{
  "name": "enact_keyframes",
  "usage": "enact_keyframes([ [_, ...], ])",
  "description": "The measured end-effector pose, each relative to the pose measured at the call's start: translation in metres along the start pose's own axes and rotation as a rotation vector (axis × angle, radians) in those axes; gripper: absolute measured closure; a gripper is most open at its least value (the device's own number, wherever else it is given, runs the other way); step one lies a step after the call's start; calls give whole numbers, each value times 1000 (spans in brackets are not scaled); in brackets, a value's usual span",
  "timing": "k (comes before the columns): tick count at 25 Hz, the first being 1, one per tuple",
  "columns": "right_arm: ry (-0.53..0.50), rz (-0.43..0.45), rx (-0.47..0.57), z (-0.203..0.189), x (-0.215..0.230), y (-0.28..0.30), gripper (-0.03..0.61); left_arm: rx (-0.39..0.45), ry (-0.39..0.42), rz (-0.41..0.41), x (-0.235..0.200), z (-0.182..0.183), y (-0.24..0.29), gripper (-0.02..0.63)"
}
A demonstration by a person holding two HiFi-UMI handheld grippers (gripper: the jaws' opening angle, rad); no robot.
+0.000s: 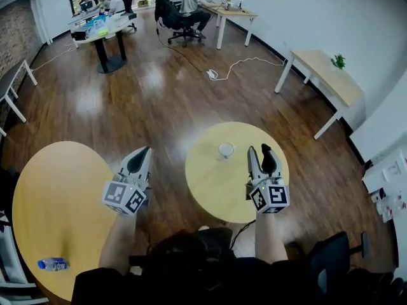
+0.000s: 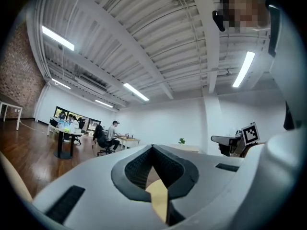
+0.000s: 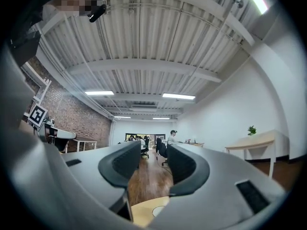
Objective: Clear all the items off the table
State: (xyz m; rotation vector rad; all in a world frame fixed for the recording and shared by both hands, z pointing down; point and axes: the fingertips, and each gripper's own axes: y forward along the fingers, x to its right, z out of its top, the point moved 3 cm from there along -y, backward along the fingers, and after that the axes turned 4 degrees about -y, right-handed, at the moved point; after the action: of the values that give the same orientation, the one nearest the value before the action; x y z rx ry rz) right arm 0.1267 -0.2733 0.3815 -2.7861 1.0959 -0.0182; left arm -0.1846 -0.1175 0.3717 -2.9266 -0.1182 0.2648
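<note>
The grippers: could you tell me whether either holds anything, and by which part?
Nothing is held: the left gripper is shut on nothing, the right gripper open and empty.

Bright, even light falls from long white ceiling strip lamps (image 2: 57, 38), leaving pale glare patches on the glossy dark wooden floor (image 1: 152, 78). Shadows are soft. Both gripper views bend strongly and go black at the corners; whatever lies closest to the lens looks soft.

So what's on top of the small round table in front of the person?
One small white cup near the small round table's far edge. The right gripper, jaws apart and empty, hangs over the right part, hiding what lies beneath it.
</note>
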Motion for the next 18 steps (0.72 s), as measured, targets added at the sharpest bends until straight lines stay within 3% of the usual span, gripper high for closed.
enact_keyframes([
  [9,12,-88,-25,-20,65,-9,400,-45,-37,-94,34,-40,69,614],
  [18,-20,-244,-35,-15,134,-51,401,-65,-62,-269,94,-69,143,614],
])
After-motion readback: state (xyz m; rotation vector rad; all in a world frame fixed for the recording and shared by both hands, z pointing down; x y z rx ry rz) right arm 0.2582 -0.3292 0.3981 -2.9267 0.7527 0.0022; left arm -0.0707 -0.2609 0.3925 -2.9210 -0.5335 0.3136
